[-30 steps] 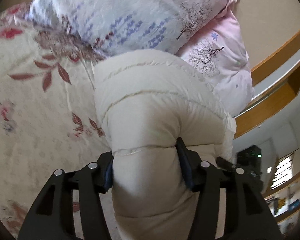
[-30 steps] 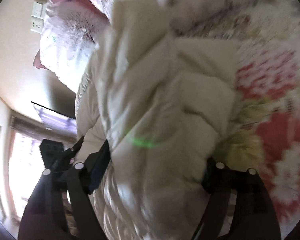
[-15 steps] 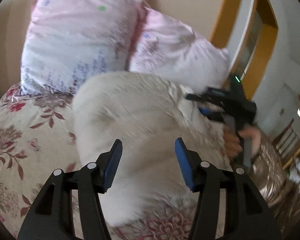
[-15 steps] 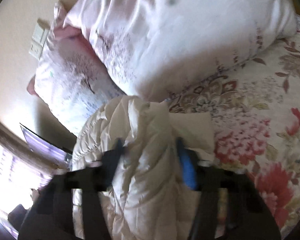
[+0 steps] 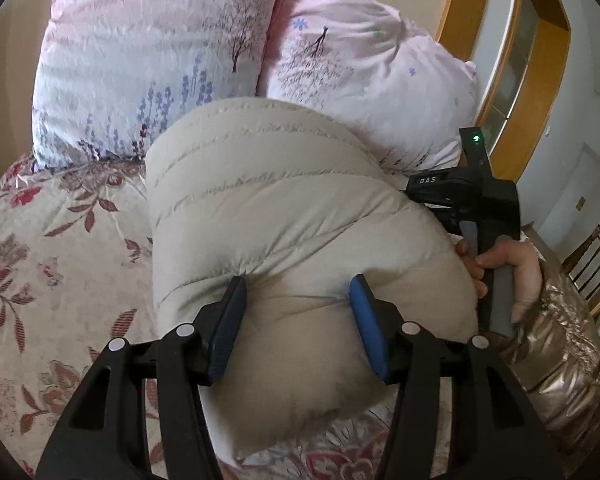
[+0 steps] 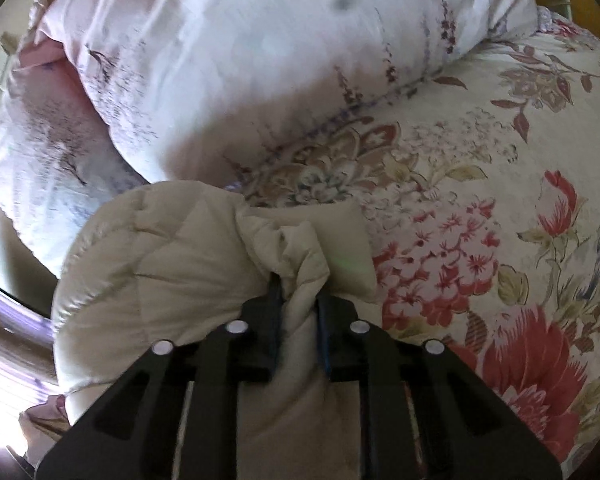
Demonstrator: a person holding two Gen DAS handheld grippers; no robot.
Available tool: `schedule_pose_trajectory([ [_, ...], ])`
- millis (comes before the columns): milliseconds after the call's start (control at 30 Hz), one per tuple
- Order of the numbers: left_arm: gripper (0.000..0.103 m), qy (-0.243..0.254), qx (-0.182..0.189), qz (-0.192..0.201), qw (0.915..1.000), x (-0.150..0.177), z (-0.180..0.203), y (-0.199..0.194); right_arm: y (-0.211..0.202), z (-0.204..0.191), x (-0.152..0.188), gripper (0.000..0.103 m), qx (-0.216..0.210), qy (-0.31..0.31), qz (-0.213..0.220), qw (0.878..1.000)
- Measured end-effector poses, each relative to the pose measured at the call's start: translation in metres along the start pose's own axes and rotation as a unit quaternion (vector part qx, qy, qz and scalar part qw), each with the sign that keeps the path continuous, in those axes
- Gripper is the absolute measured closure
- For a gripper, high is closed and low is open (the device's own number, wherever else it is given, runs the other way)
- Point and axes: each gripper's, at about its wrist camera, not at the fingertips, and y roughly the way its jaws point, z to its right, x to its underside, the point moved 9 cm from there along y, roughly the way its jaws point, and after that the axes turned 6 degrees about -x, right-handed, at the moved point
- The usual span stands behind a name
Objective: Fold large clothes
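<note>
A beige quilted puffer jacket [image 5: 284, 208] lies in a thick folded bundle on the floral bedspread [image 5: 52, 264]. My left gripper [image 5: 296, 300] is open, its blue pads [image 5: 228, 324] on either side of the bundle's near end, touching it lightly. My right gripper [image 6: 298, 292] is shut on a bunched fold of the jacket [image 6: 180, 264]. The right gripper's body [image 5: 472, 200] shows at the jacket's right side in the left wrist view, held by a hand.
Two pink-lilac printed pillows [image 5: 156, 52] [image 5: 364, 68] lean against the wall just behind the jacket. A wooden frame [image 5: 540, 72] stands at the right. The bedspread [image 6: 500, 200] stretches right of the jacket in the right wrist view.
The left gripper let go of the jacket, drew back, then came in around the bundle's near end. The right gripper closed on a fold. The jacket now rests on the bed.
</note>
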Motion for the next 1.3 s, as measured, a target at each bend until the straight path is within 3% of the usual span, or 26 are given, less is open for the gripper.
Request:
schedule_pose_trajectory([
  [33, 0.048, -0.001, -0.005, -0.001, 1.0, 0.0, -0.001, 0.002, 0.0, 0.001, 0.001, 0.076, 0.004, -0.001, -0.004, 1.0],
  [100, 0.047, -0.001, -0.008, 0.001, 1.0, -0.001, 0.0, -0.004, -0.01, 0.004, 0.0, 0.056, 0.021, -0.013, 0.001, 1.0],
  [167, 0.046, 0.002, -0.011, 0.017, 0.9998, -0.002, -0.001, -0.017, -0.031, 0.0, 0.0, 0.05, 0.017, -0.029, 0.023, 0.999],
  [333, 0.043, 0.001, -0.046, 0.049, 0.9977, -0.001, -0.01, -0.042, -0.092, -0.033, 0.031, 0.051, -0.039, -0.12, 0.068, 0.99],
  [467, 0.04, 0.013, -0.085, 0.05, 0.9951, 0.006, -0.014, -0.043, -0.104, -0.05, 0.073, 0.053, -0.055, -0.179, 0.045, 0.981],
  [567, 0.04, 0.011, -0.089, 0.034, 0.9954, 0.011, -0.015, -0.033, -0.084, -0.049, 0.096, 0.055, -0.026, -0.21, 0.012, 0.977],
  [667, 0.038, 0.018, -0.101, 0.025, 0.9944, 0.014, -0.014, -0.024, -0.056, -0.038, 0.106, 0.054, -0.004, -0.205, -0.02, 0.979],
  [867, 0.024, 0.032, -0.129, 0.019, 0.9909, 0.018, -0.012, -0.011, -0.051, -0.032, 0.106, 0.053, 0.01, -0.202, -0.021, 0.979],
  [1000, 0.002, 0.022, -0.153, 0.021, 0.9878, 0.021, -0.017, -0.017, -0.083, -0.041, 0.114, 0.052, 0.005, -0.224, 0.018, 0.974],
  [1167, 0.001, 0.011, -0.159, 0.028, 0.9869, 0.024, -0.018, -0.025, -0.111, -0.042, 0.133, 0.052, -0.009, -0.224, 0.03, 0.974],
  [1300, 0.001, 0.004, -0.154, 0.03, 0.9876, 0.026, -0.018, -0.029, -0.122, -0.044, 0.138, 0.052, 0.006, -0.233, 0.049, 0.971],
])
